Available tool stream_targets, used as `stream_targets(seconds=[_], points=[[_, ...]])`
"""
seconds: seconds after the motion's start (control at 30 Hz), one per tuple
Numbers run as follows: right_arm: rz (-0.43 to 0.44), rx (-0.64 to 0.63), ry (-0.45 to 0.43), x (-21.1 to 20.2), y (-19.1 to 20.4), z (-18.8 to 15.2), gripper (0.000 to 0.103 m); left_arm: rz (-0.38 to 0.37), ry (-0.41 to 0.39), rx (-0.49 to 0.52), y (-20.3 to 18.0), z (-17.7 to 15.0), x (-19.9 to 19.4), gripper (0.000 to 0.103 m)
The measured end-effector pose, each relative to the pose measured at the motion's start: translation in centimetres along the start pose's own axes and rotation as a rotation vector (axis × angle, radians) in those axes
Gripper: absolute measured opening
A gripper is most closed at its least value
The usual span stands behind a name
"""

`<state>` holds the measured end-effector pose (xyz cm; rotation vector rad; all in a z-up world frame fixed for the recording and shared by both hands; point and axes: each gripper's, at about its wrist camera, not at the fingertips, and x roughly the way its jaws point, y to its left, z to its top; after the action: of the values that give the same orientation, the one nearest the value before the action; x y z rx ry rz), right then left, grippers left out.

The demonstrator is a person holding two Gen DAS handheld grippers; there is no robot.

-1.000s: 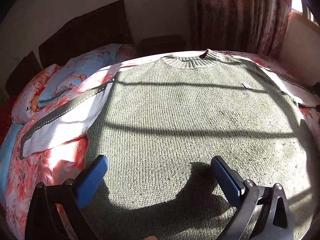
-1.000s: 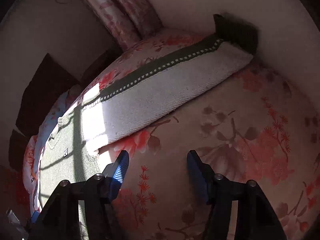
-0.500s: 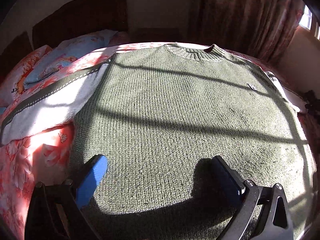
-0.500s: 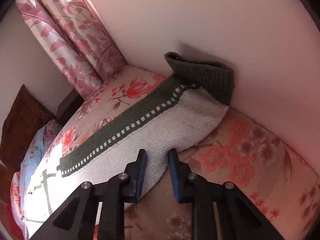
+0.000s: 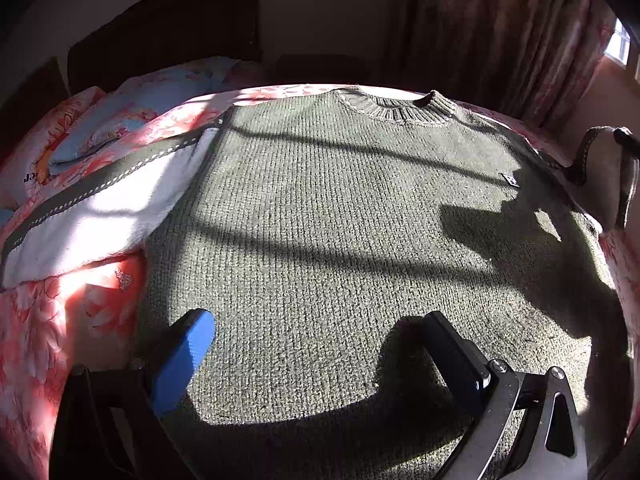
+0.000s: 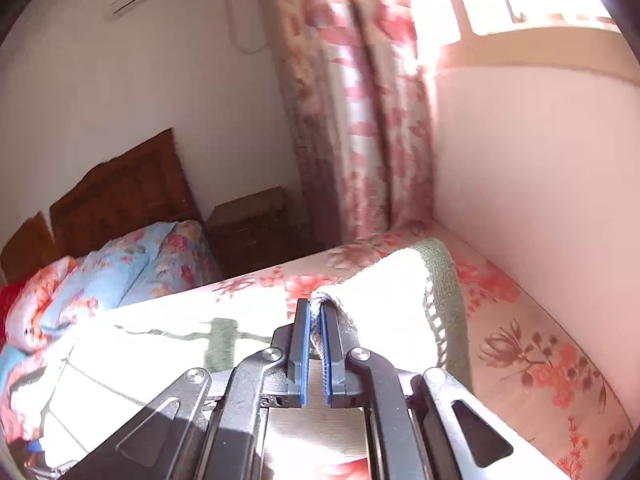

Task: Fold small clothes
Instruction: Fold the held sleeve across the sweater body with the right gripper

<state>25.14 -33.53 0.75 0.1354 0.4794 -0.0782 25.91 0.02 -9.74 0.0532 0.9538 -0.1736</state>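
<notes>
A green knit sweater lies flat on the bed, collar away from me. Its left sleeve, white with a green stripe, lies spread out to the left. My left gripper is open and empty, low over the sweater's hem. My right gripper is shut on the edge of the right sleeve and holds it lifted off the bed. That raised sleeve also shows at the right edge of the left wrist view.
The floral bedsheet covers the bed, close to a wall on the right. Pillows and a dark headboard stand at the far end. A floral curtain hangs by the window, next to a bedside cabinet.
My right gripper closed on the right sleeve and lifted it off the bed, toward the sweater's body. My left gripper stayed open over the hem.
</notes>
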Motion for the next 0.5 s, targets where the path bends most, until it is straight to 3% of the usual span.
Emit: stream_targets(seconds=[0.1,0.13,0.17,0.2,0.33,0.5], points=[[0.205,-0.225,0.145,1.4,8.0,-1.7,0.007,-0.003,0.001,0.002,0.0,0.0,0.0,0.103],[0.241,-0.27,0.18,1.6,9.5,-2.5,0.012,-0.004,0.0,0.003,0.0,0.0,0.0,0.103],[0.282,-0.303,0.234,2.1,10.7,-3.4,0.025,-0.004,0.0,0.003,0.0,0.0,0.0,0.103],[0.306,-0.31,0.277,2.5,11.1,-4.3,0.029,-0.004,0.0,0.003,0.0,0.0,0.0,0.103],[0.267,-0.233,0.322,2.1,8.8,-6.4,0.029,-0.004,0.0,0.003,0.1,0.0,0.0,0.103],[0.203,0.007,0.37,2.3,2.4,-8.0,0.029,-0.038,0.012,-0.033,0.0,0.5,-0.4,0.103]])
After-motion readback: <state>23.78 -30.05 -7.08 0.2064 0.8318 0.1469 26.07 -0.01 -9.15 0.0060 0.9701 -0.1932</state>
